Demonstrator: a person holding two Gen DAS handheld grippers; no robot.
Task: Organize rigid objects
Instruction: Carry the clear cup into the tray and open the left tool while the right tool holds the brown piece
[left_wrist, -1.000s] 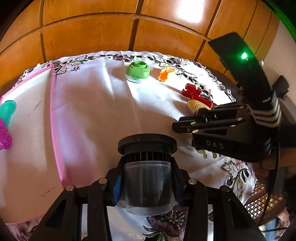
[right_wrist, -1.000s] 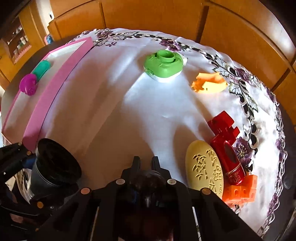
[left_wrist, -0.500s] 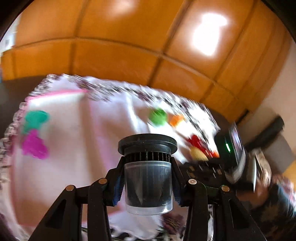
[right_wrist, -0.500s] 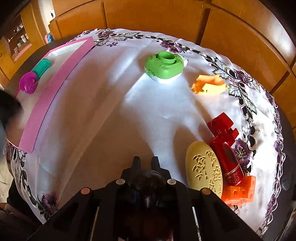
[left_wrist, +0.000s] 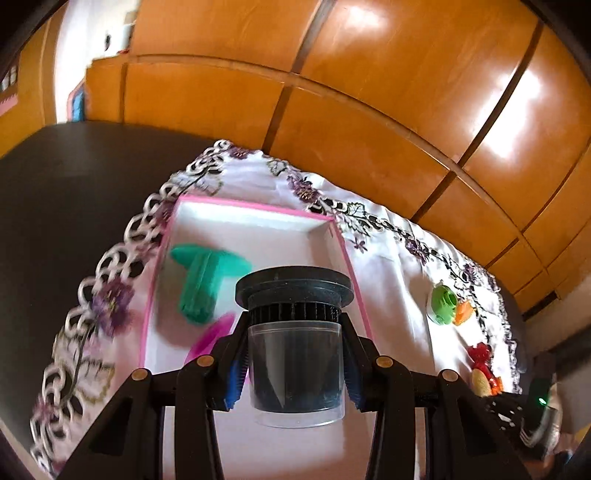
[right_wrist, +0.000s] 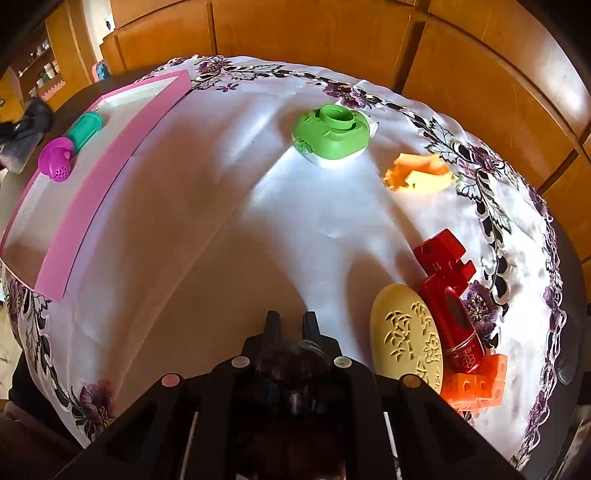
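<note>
You are part-way through the sorting. The pink-rimmed tray (left_wrist: 343, 254), which sits at the left edge of the tabletop (right_wrist: 258, 229) by its far corner, already holds two pieces: a teal toy (left_wrist: 201, 284) and a magenta piece (right_wrist: 56, 159) lying close beside it, touching as far as the right wrist view shows. A third is on its way: your left tongs (left_wrist: 295, 369) are clamped on a clear jar with a black ribbed lid (left_wrist: 295, 332), held upright above the tray's near part, not yet set down.

Your right tongs (right_wrist: 291, 325) are closed together with nothing between them, hovering over the cloth near the front edge of the tabletop.

Still loose on the cloth: a green and white gadget (right_wrist: 332, 134) and an orange piece (right_wrist: 419, 173) toward the far edge, and, by the right edge, a cluster of a red toy (right_wrist: 448, 291), a yellow oval case (right_wrist: 406, 332) pressed against it, and orange blocks (right_wrist: 474, 382) at their near end. By that count the greater part remains, and the tray has bare floor left for it.
</note>
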